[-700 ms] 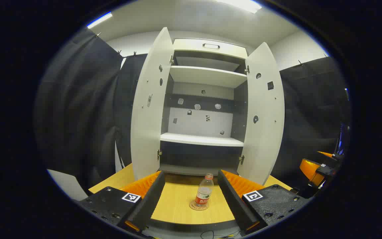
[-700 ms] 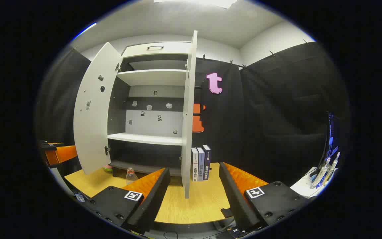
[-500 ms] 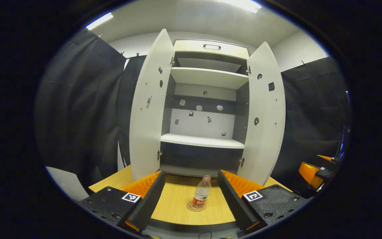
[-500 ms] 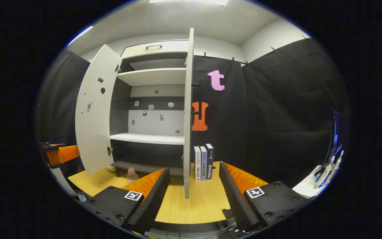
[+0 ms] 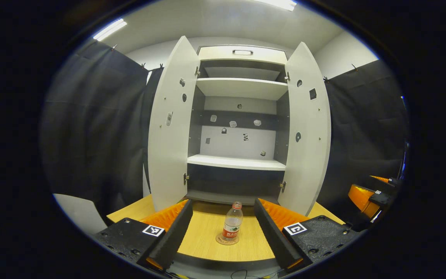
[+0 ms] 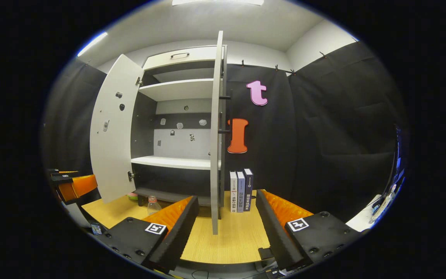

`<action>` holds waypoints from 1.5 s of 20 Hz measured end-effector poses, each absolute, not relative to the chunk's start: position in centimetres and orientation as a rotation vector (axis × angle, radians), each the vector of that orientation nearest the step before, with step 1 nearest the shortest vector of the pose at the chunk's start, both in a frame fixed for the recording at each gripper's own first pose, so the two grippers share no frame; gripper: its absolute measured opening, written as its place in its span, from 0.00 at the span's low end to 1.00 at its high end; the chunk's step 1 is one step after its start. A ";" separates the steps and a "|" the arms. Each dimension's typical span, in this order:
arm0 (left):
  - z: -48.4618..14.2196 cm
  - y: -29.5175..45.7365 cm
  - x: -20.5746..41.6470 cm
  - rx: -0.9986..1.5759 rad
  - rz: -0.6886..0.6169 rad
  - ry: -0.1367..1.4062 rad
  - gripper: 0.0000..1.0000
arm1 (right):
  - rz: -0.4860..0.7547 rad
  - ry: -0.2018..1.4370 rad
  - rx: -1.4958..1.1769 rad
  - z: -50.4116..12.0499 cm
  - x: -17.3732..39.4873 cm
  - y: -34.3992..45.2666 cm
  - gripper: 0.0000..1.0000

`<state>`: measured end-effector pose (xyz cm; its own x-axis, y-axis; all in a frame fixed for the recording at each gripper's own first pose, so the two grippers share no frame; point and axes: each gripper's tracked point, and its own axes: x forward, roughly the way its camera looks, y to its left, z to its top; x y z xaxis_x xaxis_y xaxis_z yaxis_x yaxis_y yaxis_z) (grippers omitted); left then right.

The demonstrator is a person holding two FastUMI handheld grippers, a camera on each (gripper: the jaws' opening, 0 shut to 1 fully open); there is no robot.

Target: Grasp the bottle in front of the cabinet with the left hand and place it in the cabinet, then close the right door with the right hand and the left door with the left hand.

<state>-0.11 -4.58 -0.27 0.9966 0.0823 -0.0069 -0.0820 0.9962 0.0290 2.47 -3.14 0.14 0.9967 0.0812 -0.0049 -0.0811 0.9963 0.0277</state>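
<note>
While our left gripper hangs with jaws spread wide and empty, the clear plastic bottle with a red label stands upright on a round coaster between them on the wood-grain tabletop. Our right gripper gapes too, framing the white cabinet's right door edge-on; both doors are open, with three upright books beyond.

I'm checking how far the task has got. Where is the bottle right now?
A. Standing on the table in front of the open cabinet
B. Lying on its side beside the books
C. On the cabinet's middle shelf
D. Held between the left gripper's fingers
A: in the left gripper view the bottle stands upright on the table, ahead of the open left gripper and before the cabinet.
</note>
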 end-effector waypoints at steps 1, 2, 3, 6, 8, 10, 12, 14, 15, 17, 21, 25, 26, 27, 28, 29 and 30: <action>-0.2 -4.7 0.2 0.028 0.074 0.005 0.97 | 0.076 0.007 0.030 0.1 2.5 -3.3 0.97; -0.2 -4.8 0.6 0.028 0.066 0.002 0.97 | 0.068 0.004 0.030 0.1 2.6 -3.3 0.97; -0.2 -5.0 1.0 0.029 0.058 0.003 0.97 | 0.060 0.001 0.028 0.2 2.7 -3.4 0.97; -0.7 -5.1 2.0 0.024 0.046 0.010 0.97 | 0.053 0.005 0.024 0.2 2.9 -3.2 0.97; -1.0 -5.1 2.6 0.030 0.037 0.011 0.97 | 0.045 0.004 0.026 0.3 3.0 -3.4 0.97; -1.8 -5.3 3.5 0.050 0.022 0.018 0.96 | 0.027 0.006 0.033 0.2 3.3 -3.7 0.97; -2.9 -5.5 4.5 0.066 0.010 0.029 0.96 | 0.024 0.015 0.038 0.0 3.5 -3.6 0.97; -4.2 -5.9 5.7 0.074 -0.008 0.032 0.94 | 0.028 0.013 0.031 0.2 3.5 -3.4 0.97; -5.1 -6.2 6.5 0.077 -0.018 0.037 0.97 | 0.029 0.011 0.024 0.2 3.5 -3.5 0.97; -7.3 -6.9 8.0 0.074 -0.044 0.066 0.96 | 0.023 0.016 0.017 0.2 3.6 -3.7 0.97; -11.7 -7.6 11.3 0.117 -0.072 0.111 0.97 | 0.001 0.032 0.018 0.3 3.6 -4.6 0.97; -17.1 -6.7 14.4 0.133 -0.063 0.182 0.97 | -0.021 0.053 0.013 0.2 3.6 -5.8 0.97; -18.5 -6.3 15.1 0.137 -0.051 0.201 0.97 | -0.032 0.055 0.010 0.3 3.5 -6.2 0.97; -20.0 -5.8 15.7 0.142 -0.035 0.227 0.97 | -0.044 0.057 -0.002 0.3 3.5 -6.6 0.97; -21.3 -5.4 16.3 0.144 -0.025 0.248 0.97 | -0.054 0.060 -0.016 0.3 3.6 -6.9 0.97; -22.3 -5.3 16.9 0.141 -0.020 0.262 0.98 | -0.062 0.063 -0.032 0.3 3.6 -7.2 0.97; -23.2 -5.1 17.4 0.135 -0.017 0.276 0.97 | -0.069 0.067 -0.044 0.3 3.6 -7.4 0.97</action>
<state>17.35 -5.10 -23.17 0.9621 0.0022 -0.2726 0.0348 0.9908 0.1307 3.60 -7.40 0.26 0.9954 -0.0698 -0.0649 0.0669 0.9967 -0.0461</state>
